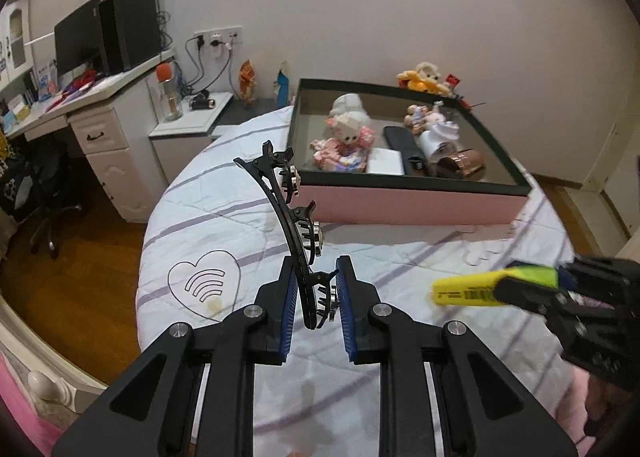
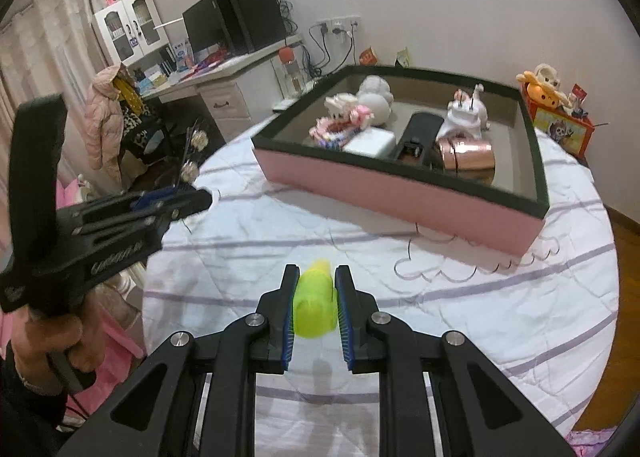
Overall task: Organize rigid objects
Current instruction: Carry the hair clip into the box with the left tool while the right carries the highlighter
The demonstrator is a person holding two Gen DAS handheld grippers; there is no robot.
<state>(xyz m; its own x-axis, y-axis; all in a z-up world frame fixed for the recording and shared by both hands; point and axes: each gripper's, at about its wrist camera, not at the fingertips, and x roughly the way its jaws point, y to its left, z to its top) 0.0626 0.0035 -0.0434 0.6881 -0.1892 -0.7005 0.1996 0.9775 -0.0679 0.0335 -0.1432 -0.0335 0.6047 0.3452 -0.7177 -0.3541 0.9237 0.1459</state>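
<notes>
Transport step: left tool (image 1: 316,297) clamps black hair clip (image 1: 288,213), right tool (image 2: 316,297) clamps yellow highlighter (image 2: 314,305); next, likely lower both into pink box (image 2: 400,193).

Each view looks forward along its own tongs, low and close over the round bed (image 1: 224,217). The left wrist view faces the pink box (image 1: 408,205) at 12 o'clock; the right wrist view has it (image 2: 392,193) toward 1 o'clock. Both share bed, box and back wall.
</notes>
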